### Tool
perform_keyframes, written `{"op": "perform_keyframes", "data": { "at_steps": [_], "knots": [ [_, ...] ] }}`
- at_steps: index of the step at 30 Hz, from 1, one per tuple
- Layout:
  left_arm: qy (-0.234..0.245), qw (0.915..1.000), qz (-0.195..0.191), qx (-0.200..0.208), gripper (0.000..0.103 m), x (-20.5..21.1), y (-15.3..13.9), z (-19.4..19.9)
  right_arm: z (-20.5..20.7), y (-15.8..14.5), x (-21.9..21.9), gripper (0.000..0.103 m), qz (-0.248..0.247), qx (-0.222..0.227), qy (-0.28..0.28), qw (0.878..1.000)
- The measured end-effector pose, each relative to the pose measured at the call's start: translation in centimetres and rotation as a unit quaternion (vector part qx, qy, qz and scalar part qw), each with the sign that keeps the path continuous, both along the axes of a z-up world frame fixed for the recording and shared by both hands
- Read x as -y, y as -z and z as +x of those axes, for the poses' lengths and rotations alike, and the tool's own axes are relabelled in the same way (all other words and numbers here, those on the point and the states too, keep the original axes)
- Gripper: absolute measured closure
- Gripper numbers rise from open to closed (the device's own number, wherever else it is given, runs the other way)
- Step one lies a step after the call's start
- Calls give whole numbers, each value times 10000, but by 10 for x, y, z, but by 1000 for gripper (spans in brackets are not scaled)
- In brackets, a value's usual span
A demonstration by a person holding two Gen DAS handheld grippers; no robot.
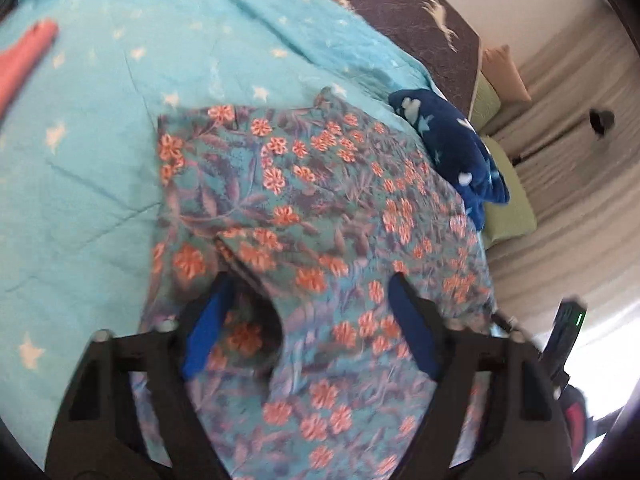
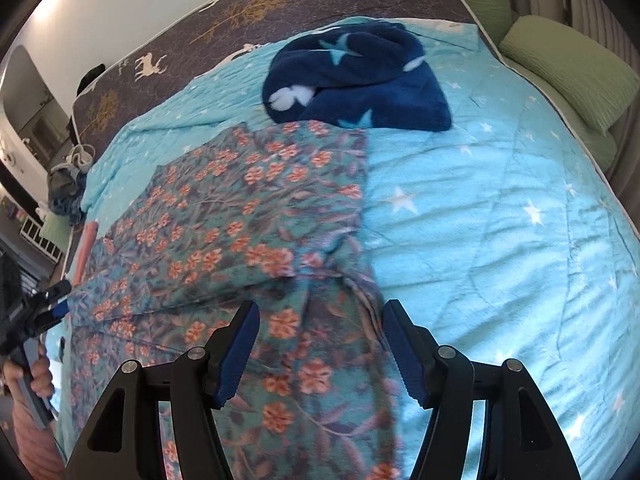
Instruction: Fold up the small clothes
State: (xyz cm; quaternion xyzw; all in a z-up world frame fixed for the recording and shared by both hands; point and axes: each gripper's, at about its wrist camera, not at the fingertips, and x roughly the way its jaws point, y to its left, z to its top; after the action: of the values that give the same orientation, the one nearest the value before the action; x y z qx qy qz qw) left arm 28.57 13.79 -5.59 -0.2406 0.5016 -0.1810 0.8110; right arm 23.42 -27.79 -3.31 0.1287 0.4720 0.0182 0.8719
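Note:
A teal floral garment (image 1: 304, 208) with orange flowers lies spread on the light blue star quilt (image 1: 88, 168); it also shows in the right wrist view (image 2: 248, 216). My left gripper (image 1: 308, 280) is open just above the garment's near part, fingers either side of a fold. My right gripper (image 2: 320, 308) is open over the garment's near right edge, holding nothing. The left gripper (image 2: 56, 300) appears at the far left of the right wrist view, at the garment's left edge.
A dark blue fleece item (image 2: 356, 80) with stars lies at the garment's far end, also in the left wrist view (image 1: 452, 140). A pink cloth (image 1: 24, 64) lies at far left. Green pillows (image 2: 568, 68) line the bed's right side. A dark deer-print mattress (image 2: 240, 16) lies beyond.

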Motion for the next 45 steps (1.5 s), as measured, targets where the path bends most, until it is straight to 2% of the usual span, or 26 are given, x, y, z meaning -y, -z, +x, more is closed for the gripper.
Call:
{"op": "perform_keyframes", "data": {
  "at_steps": [1, 2, 3, 4, 6, 8, 9, 10, 11, 12, 15, 17, 18, 21, 23, 25, 27, 29, 32, 33, 35, 36, 37, 39, 43, 45],
  "knots": [
    [-49, 9999, -141, -82, 77, -2, 3, 6, 0, 0, -3, 37, -8, 20, -42, 10000],
    [-112, 9996, -212, -122, 95, -3, 3, 11, 0, -1, -6, 37, -21, 43, -73, 10000],
    [-185, 9996, -209, -85, 99, -4, 2, 12, -1, -1, -7, 37, -41, 63, -88, 9999],
    [-313, 9993, -139, 132, 99, -4, -6, 10, -1, -2, -8, 36, -77, 89, -103, 9999],
    [-312, 9962, 21, 812, 99, -2, -28, -6, -1, -2, -8, 36, -113, 129, -113, 9998],
    [-344, 9913, 313, 1228, 98, 2, -40, -17, 0, -2, -5, 36, -90, 145, -103, 9998],
    [-398, 9873, 633, 1405, 96, 5, -43, -22, 1, -2, -2, 36, -58, 130, -85, 9999],
    [-421, 9821, 1064, 1495, 88, 8, -42, -24, 2, -1, 0, 36, -11, 101, -55, 9999],
    [-377, 9777, 1481, 1441, 82, 13, -37, -23, 3, 1, 3, 36, 50, 58, -20, 10000],
    [-335, 9740, 1785, 1356, 70, 15, -31, -23, 4, 2, 4, 36, 84, 38, 1, 10000],
    [-313, 9557, 2608, 1329, 68, 26, -20, -35, 2, 2, 5, 36, 88, 35, 3, 10000],
    [-190, 9463, 2857, 1503, 63, 32, -22, -47, -1, 1, 3, 36, 33, 51, -36, 10000],
    [-123, 9416, 2959, 1603, 57, 36, -25, -55, -3, 0, 2, 36, 10, 53, -56, 10000],
    [172, 9231, 3262, 2030, 46, 59, -36, -77, -8, -3, -1, 36, -89, 89, -139, 9998],
    [312, 9184, 3287, 2182, 39, 69, -43, -83, -11, -6, -4, 36, -184, 152, -203, 9995],
    [338, 9204, 3219, 2193, 36, 79, -43, -81, -11, -9, -9, 36, -278, 203, -272, 9990],
    [361, 9306, 3025, 2030, 36, 84, -36, -75, -6, -10, -17, 36, -286, 221, -365, 9987],
    [409, 9363, 2946, 1869, 36, 90, -26, -68, 3, -11, -24, 36, -197, 359, -401, 9984],
    [217, 9346, 3217, 1500, 36, 93, -6, -54, 17, -10, -35, 37, -182, 657, -545, 9962],
    [41, 9338, 3338, 1287, 35, 86, 4, -47, 23, -7, -40, 40, -295, 711, -647, 9949],
    [-121, 9442, 3090, 1133, 27, 72, 10, -42, 37, 10, -41, 61, -749, 328, -568, 9950],
    [-200, 9484, 2976, 1074, 26, 65, 10, -41, 43, 22, -35, 76, -855, 53, -420, 9954],
    [-242, 9495, 2948, 1051, 26, 61, 9, -40, 44, 26, -28, 76, -727, 37, -343, 9968],
    [-225, 9482, 2979, 1084, 26, 58, 9, -42, 40, 26, -16, 76, -479, 128, -280, 9984],
    [-281, 9414, 3131, 1221, 26, 58, 2, -56, 25, 14, -13, 76, -531, 121, -176, 9984],
    [-296, 9396, 3138, 1336, 26, 58, -5, -69, 9, 9, -10, 76, -406, 110, -164, 9990]
  ]
}}
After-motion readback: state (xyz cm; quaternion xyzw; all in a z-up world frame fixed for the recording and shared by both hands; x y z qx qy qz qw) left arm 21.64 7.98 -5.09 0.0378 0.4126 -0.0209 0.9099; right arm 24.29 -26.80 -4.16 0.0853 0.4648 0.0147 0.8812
